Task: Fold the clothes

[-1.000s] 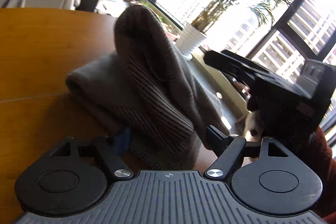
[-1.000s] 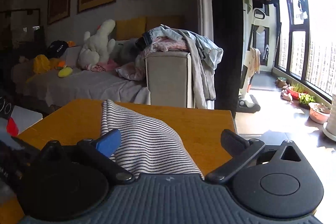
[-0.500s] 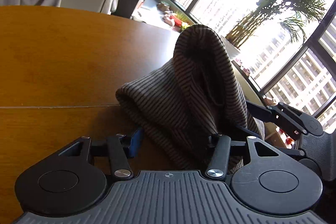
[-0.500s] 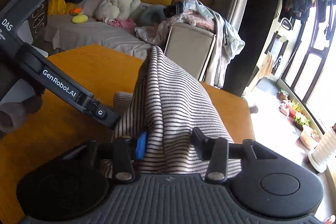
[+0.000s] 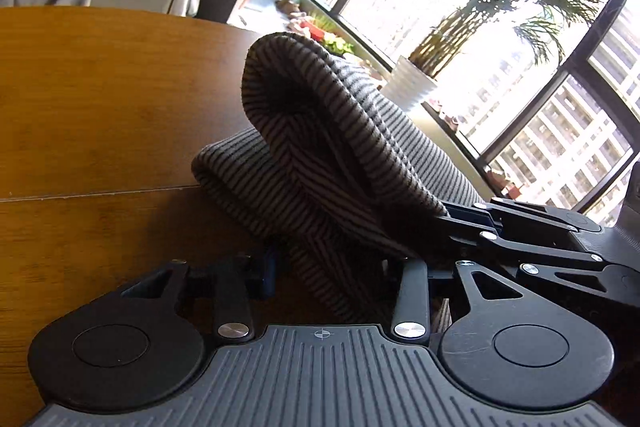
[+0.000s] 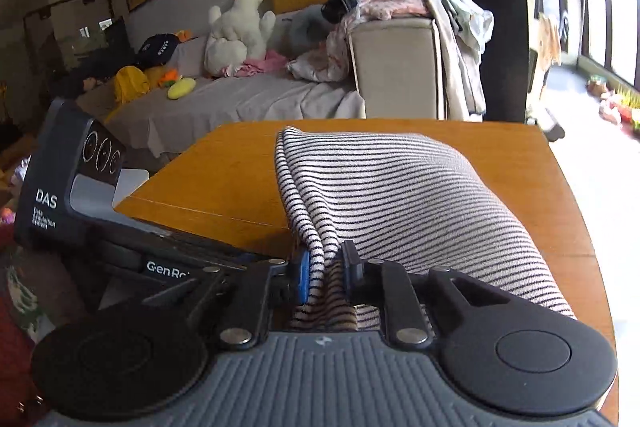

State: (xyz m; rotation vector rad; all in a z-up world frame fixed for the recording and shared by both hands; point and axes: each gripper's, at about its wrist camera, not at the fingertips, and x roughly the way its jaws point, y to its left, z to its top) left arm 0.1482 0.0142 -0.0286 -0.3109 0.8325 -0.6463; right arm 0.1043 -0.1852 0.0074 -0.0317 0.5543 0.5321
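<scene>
A black-and-white striped garment [image 5: 320, 163] lies bunched in a raised fold on the wooden table [image 5: 100, 107]. The near end of that fold sits between the fingers of my left gripper [image 5: 336, 267], whose jaws are closing and pinching the cloth. Just to its right, my right gripper [image 5: 446, 223] reaches into the same fold. In the right wrist view, my right gripper [image 6: 325, 273] has its jaws closing, with both pads pressed on a narrow edge of the striped garment [image 6: 400, 195]. The left gripper's casing [image 6: 52, 195] shows at the left there.
The table's rounded edge [image 6: 576, 211] drops off on the right. Beyond the table stand a beige armchair [image 6: 396, 67] piled with clothes and a sofa with a white plush toy [image 6: 236, 27]. A white-potted palm [image 5: 412, 83] stands by the windows.
Both grippers went from wide open to pinched on the striped cloth. The right gripper came in close beside the left, and the fold now stands gathered between them.
</scene>
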